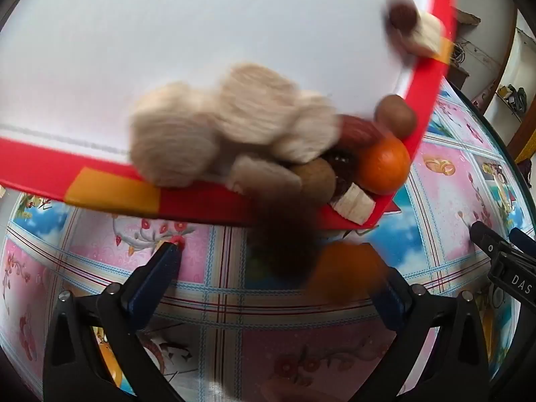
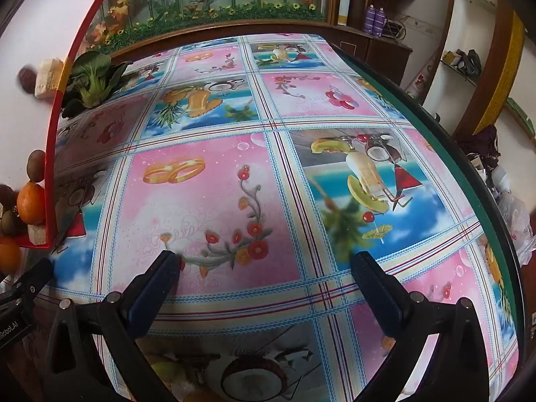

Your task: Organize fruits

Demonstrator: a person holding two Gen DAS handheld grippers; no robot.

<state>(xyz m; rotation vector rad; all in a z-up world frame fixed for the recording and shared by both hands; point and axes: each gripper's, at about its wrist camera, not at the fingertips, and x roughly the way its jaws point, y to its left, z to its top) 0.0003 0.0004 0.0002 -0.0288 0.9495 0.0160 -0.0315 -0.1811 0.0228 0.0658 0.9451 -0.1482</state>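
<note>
Both my grippers, left (image 1: 278, 258) and right (image 2: 266, 263), gape wide, empty. Fruit tumbles off the tilted red tray (image 1: 110, 191); sorting hardly begun.

Patterned tablecloth-covered table (image 2: 214, 201) bearing red-rimmed white tray (image 1: 110, 191) and leafy greens (image 2: 90, 83).

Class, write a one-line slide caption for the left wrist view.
Open left gripper below a tilted red-rimmed white tray, produce sliding to its corner, one orange tumbling off.
</note>
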